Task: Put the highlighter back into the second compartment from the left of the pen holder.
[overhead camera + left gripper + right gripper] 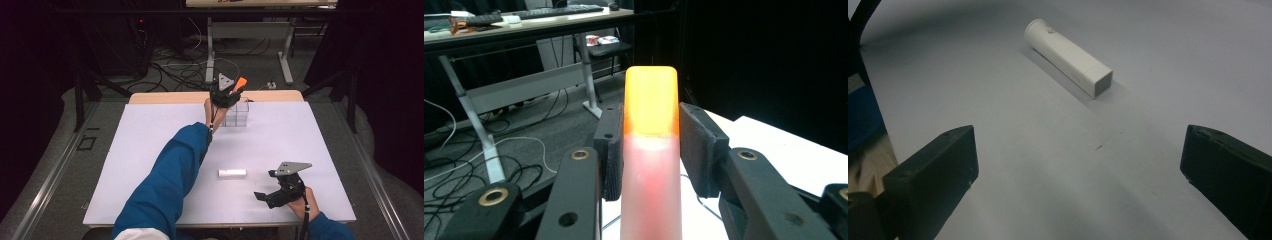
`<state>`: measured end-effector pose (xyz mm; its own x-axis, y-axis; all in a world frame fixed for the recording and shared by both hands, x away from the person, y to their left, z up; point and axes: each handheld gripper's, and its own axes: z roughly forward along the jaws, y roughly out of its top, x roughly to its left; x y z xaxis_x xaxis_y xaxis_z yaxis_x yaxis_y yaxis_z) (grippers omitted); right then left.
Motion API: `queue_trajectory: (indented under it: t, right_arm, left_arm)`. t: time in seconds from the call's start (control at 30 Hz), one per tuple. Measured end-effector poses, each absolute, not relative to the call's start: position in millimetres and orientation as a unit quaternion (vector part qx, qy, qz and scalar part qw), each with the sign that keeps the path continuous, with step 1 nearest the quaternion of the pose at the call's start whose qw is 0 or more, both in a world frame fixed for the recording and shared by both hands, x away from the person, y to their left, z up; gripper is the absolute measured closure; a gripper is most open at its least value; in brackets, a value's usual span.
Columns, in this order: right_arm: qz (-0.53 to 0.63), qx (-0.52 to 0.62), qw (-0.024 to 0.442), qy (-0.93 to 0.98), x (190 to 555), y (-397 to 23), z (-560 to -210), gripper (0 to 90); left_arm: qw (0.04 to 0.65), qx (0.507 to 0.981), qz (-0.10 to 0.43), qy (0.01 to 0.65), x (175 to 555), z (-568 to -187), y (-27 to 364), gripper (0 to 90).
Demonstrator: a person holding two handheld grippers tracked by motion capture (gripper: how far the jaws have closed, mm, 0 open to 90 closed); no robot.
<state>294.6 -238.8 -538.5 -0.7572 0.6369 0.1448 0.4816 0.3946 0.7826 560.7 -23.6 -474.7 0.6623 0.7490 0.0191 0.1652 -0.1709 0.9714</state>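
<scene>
Your left gripper (651,150) pinches the light, stiff, smooth orange-capped tube (650,150) mid-body between its pads, likely slippery, above the clear box (239,114).

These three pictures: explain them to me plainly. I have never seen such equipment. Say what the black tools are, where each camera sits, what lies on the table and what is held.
A person holds a two-jaw hand tool in each hand. The high view looks down on the white table. The other two cameras ride on the tools, looking along their jaws. The left gripper, at the far edge by a clear box, is shut on an orange-tipped tube. The right gripper is open and empty, aimed at a white tube lying on the table.
</scene>
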Motion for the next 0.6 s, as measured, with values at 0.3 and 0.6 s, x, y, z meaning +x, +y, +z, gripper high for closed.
queue_trajectory:
  t: [0.3,0.6]
  right_arm:
    - [0.437,0.333,0.087,0.831,294.6,-239.1,-538.5,1.6]
    - [0.436,0.335,0.085,0.831,294.3,-239.0,-538.5,1.6]
  left_arm:
    - [0.564,0.712,0.259,0.329,565.0,-481.6,-26.7,64.7]
    - [0.554,0.722,0.255,0.327,564.9,-484.6,-28.1,64.4]
